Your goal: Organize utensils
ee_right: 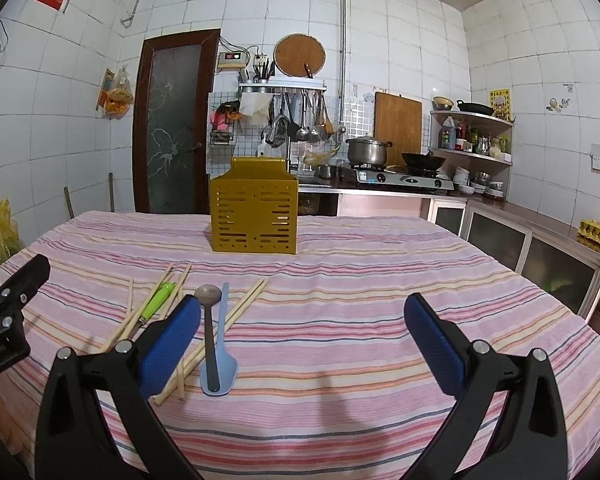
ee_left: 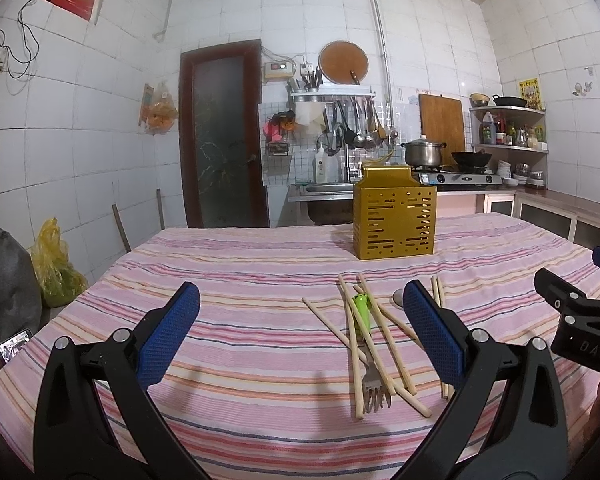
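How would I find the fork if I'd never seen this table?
Start at the gold slotted holder standing on the striped cloth. In front of it lies a jumble of pale chopsticks. The fork lies among them, the only piece with a bright green handle and metal prongs.

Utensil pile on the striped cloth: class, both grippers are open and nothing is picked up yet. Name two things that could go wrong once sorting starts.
1. The green-handled fork lies crossed among the chopsticks, so gripping it may drag or scatter them.
2. The metal spoon rests on the blue spatula; a grasp might catch both. The gold holder stands farther back, so a dropped carry is possible.
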{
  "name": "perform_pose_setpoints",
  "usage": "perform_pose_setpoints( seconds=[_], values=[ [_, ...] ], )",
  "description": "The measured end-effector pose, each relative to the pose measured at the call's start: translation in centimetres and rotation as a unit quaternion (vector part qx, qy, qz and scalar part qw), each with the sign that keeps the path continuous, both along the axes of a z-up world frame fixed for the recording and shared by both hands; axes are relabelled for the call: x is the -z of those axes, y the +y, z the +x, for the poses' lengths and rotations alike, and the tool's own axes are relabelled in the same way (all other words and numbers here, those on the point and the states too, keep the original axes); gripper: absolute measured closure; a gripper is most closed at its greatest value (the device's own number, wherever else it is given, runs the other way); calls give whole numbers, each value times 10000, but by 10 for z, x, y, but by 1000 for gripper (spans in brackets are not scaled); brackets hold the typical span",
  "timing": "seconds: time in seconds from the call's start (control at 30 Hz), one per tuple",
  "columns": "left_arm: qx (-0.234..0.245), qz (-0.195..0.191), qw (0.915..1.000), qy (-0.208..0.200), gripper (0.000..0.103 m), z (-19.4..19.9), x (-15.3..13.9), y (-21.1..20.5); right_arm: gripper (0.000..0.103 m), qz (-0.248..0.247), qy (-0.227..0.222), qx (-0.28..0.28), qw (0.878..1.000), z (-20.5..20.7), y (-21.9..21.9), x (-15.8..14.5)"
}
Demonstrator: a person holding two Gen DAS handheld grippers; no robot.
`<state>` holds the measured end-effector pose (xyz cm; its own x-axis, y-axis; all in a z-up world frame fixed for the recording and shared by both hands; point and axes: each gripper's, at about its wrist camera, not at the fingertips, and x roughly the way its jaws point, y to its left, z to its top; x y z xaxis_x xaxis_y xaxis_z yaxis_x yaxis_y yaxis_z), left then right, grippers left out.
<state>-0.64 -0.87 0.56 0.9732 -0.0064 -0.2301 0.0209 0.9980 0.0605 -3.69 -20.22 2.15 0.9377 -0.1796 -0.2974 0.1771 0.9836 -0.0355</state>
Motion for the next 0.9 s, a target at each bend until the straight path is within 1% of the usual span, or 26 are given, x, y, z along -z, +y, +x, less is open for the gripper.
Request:
perform_pose_setpoints(
  seconds=[0.17,0.3,0.4,0.67,0.8,0.9],
  values=[
    [-208,81,9997,90,5,3,1,-3,4,-53,32,18,10000,1,2,0],
    [-319,32,9991,259,5,9,4,2,4,-49,35,23,10000,0,3,0],
    [-342,3,9987,378,5,14,5,5,4,-90,69,4,9999,1,4,0],
    [-323,118,9977,578,5,20,6,2,4,-107,253,-112,9996,8,5,1],
    [-355,258,9963,735,5,32,1,1,4,56,475,-271,9985,21,1,0],
    [-342,305,9961,758,5,46,-9,2,4,87,434,-309,9985,34,-2,-7]
  ],
)
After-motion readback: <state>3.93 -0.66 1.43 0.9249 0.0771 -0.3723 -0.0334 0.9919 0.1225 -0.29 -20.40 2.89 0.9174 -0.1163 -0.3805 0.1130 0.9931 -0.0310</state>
